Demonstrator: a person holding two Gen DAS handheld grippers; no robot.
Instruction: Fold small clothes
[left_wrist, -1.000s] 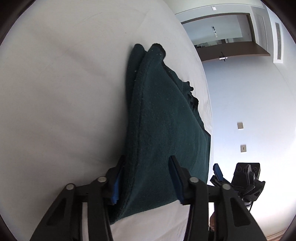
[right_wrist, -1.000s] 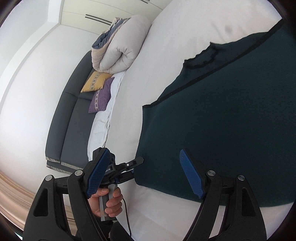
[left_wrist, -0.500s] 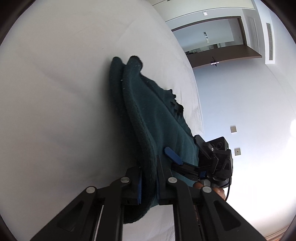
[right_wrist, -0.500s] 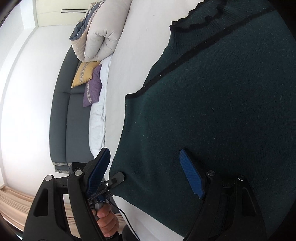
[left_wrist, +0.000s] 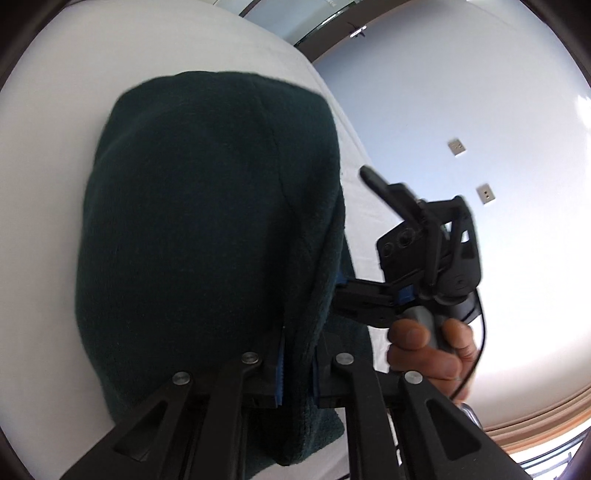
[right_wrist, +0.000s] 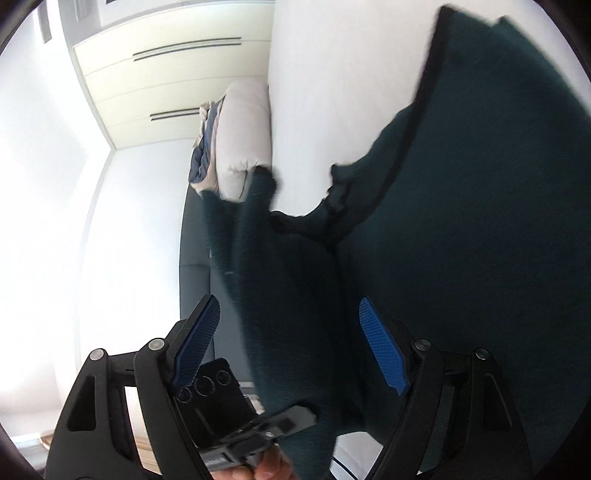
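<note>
A dark green knitted garment (left_wrist: 207, 229) lies on the white bed (left_wrist: 48, 122). My left gripper (left_wrist: 297, 373) is shut on its edge and lifts that side up off the bed, so the fabric drapes in front of the camera. In the right wrist view the same garment (right_wrist: 480, 229) spreads over the bed (right_wrist: 332, 74), with the lifted flap (right_wrist: 288, 295) hanging between the fingers. My right gripper (right_wrist: 291, 350) is open, its blue pads on either side of the flap. The right gripper (left_wrist: 373, 295) also shows in the left wrist view, beside the garment's edge.
A rolled duvet (right_wrist: 240, 140) lies at the far end of the bed. A dark sofa (right_wrist: 195, 258) stands beside the bed, with cream wardrobes (right_wrist: 166, 74) behind. A white wall with sockets (left_wrist: 458, 147) is on the other side.
My left gripper shut on the garment's edge and has lifted it up and over. My right gripper has stayed open and moved closer, with the lifted flap between its fingers.
</note>
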